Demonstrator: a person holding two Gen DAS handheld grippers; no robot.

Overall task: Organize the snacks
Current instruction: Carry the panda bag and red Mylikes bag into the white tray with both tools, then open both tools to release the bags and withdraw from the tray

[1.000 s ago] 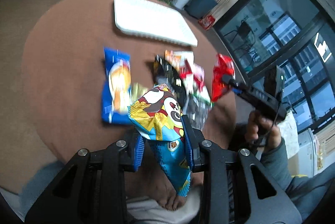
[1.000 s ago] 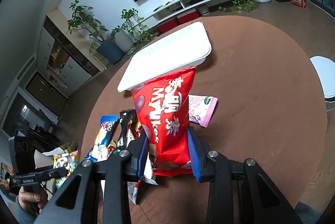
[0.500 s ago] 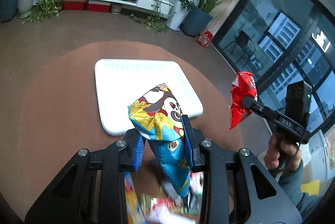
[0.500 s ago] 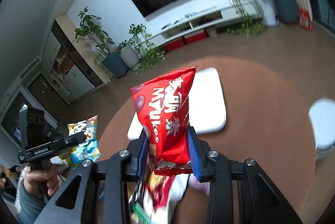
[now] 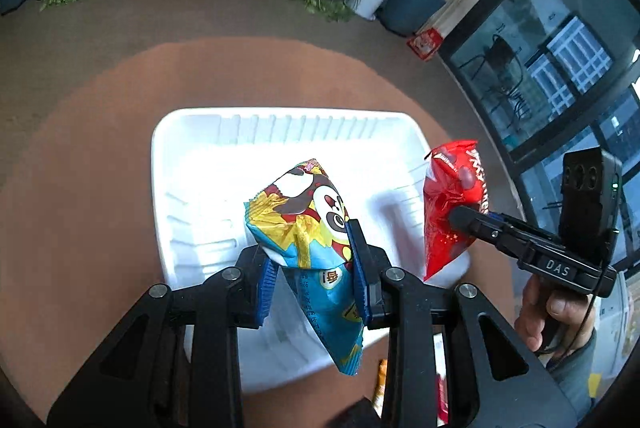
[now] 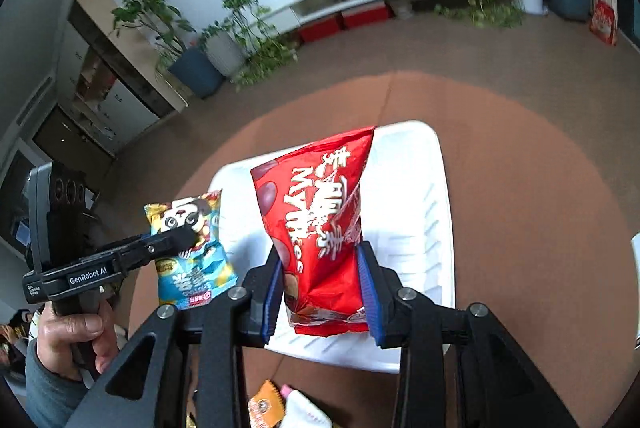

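Left wrist view: the white tray (image 5: 192,188) lies empty, the left tool (image 5: 316,280) pinching the panda packet (image 5: 304,224), the right tool (image 6: 322,292) pinching the red bag (image 6: 316,224) above it, other snacks (image 6: 280,404) left on the worktop (image 5: 80,188).

Both grippers tilt steeply downward, side by side. The left gripper (image 5: 312,264) is clamped on a panda snack bag (image 5: 304,228), and the right gripper (image 6: 322,288) is clamped on a red snack bag (image 6: 320,228) (2 blue pads press each bag). A hand (image 6: 76,340) grips each handle.
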